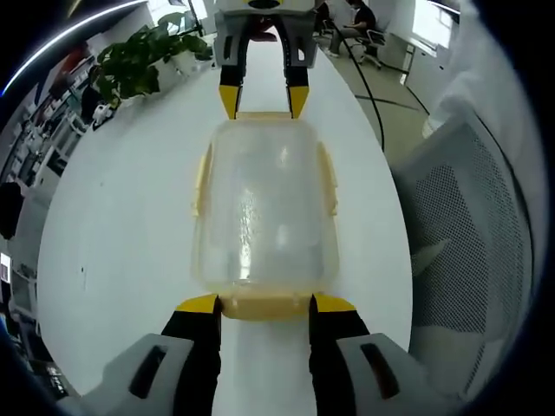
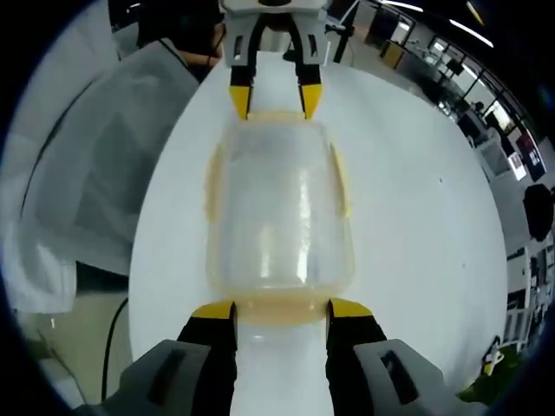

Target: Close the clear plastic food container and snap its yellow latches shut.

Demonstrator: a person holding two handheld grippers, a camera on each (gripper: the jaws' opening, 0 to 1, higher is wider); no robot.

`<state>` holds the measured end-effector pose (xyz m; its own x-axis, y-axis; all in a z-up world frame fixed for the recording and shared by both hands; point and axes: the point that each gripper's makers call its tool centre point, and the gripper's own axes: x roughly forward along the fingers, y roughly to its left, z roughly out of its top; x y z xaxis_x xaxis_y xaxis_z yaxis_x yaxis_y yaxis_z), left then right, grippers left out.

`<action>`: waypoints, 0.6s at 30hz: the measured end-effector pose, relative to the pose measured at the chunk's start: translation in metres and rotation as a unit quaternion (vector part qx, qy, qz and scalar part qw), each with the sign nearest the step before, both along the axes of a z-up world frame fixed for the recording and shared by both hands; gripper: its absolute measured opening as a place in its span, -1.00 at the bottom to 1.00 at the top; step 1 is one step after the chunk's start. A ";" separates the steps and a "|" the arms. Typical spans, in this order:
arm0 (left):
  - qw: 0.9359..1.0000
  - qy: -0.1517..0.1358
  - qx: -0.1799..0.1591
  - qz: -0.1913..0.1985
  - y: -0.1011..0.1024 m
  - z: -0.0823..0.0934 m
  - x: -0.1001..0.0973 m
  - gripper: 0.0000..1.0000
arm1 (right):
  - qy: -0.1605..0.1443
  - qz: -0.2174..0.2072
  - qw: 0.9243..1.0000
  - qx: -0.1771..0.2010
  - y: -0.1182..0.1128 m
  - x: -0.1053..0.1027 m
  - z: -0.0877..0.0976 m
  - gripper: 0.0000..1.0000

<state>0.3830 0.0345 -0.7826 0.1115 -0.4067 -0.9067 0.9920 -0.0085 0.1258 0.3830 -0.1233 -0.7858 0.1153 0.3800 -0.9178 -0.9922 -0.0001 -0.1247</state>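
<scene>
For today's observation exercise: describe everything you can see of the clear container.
The container is a rounded-rectangular box of cloudy clear plastic with its lid on and pale yellow latches on all four sides. It sits flat on the white table, lengthwise between the two grippers. The left gripper and right gripper stand open at opposite end latches, their yellow tips beside the latch corners.

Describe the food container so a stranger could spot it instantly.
On the long white table, midway between the two facing grippers, sits the clear plastic container with its lid on. Pale yellow latches along its edges mark it; nothing else rests nearby.
</scene>
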 end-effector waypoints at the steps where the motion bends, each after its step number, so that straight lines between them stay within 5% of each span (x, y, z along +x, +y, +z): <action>1: 1.000 0.000 0.000 -0.001 -0.002 0.000 0.000 -0.23 | 0.000 0.000 1.000 -0.001 -0.001 0.000 0.000 -0.24; 18: 1.000 0.002 -0.004 -0.004 -0.024 -0.002 0.001 -0.23 | 0.005 -0.004 1.000 0.000 -0.024 0.000 -0.003 -0.24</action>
